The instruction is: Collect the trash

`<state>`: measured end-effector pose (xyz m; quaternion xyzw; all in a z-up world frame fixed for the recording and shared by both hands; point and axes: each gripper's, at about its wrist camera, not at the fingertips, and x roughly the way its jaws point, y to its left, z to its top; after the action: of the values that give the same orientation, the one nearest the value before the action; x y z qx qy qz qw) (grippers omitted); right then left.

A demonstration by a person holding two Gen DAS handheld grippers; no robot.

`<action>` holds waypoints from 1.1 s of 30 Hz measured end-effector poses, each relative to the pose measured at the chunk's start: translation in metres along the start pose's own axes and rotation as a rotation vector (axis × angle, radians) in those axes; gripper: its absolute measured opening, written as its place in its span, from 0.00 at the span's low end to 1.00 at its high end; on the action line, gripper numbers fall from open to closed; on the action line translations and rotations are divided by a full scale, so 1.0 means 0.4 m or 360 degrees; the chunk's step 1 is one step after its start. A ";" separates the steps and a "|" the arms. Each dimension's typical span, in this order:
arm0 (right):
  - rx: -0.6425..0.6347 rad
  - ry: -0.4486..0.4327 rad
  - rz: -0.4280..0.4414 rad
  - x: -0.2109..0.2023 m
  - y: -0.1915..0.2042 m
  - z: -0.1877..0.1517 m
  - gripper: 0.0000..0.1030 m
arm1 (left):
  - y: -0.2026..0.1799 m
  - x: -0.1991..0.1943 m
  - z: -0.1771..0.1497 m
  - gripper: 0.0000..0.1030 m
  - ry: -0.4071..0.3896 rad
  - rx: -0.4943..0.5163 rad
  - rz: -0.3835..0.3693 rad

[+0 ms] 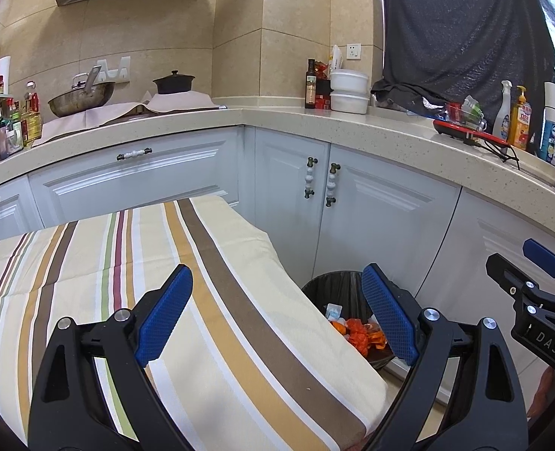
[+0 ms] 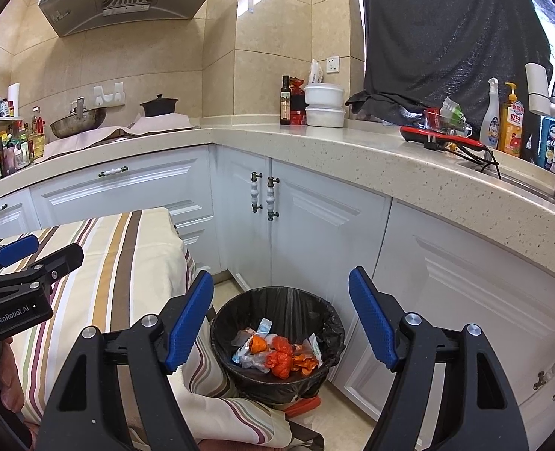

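While both grippers hang empty, the collecting looks nearly or wholly done. Low in the centre of the right wrist view sits the trash bin (image 2: 277,342), black-lined, holding the trash (image 2: 277,355): orange scraps and pale wrappers. The right gripper (image 2: 281,319) hovers above it, jaws spread wide with nothing between them. The left gripper (image 1: 277,315), jaws likewise released, hangs over the striped tablecloth (image 1: 127,263) at lower left of its view, where no litter shows on the visible part. Next, I judge, comes a scan of the table for leftovers; if none, the job stands finished.
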<state>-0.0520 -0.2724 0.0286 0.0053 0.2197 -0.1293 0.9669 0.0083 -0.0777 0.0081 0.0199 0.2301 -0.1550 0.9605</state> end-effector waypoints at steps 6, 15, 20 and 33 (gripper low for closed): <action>0.0001 -0.0002 -0.0004 -0.002 0.000 -0.001 0.70 | 0.002 -0.008 -0.001 0.87 -0.0008 0.0000 -0.0003; 0.0003 -0.0011 -0.0016 -0.012 -0.004 -0.004 0.70 | -0.005 -0.009 -0.001 0.87 -0.0009 0.0000 -0.0005; 0.0000 -0.0011 -0.0015 -0.013 -0.004 -0.004 0.70 | -0.010 -0.010 -0.004 0.87 -0.0009 -0.0008 -0.0004; -0.0016 -0.0007 -0.0013 -0.013 0.004 0.000 0.70 | 0.006 -0.010 -0.010 0.87 -0.0008 -0.0029 -0.0002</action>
<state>-0.0561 -0.2693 0.0307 -0.0007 0.2182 -0.1322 0.9669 0.0039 -0.0737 0.0061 0.0106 0.2291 -0.1535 0.9612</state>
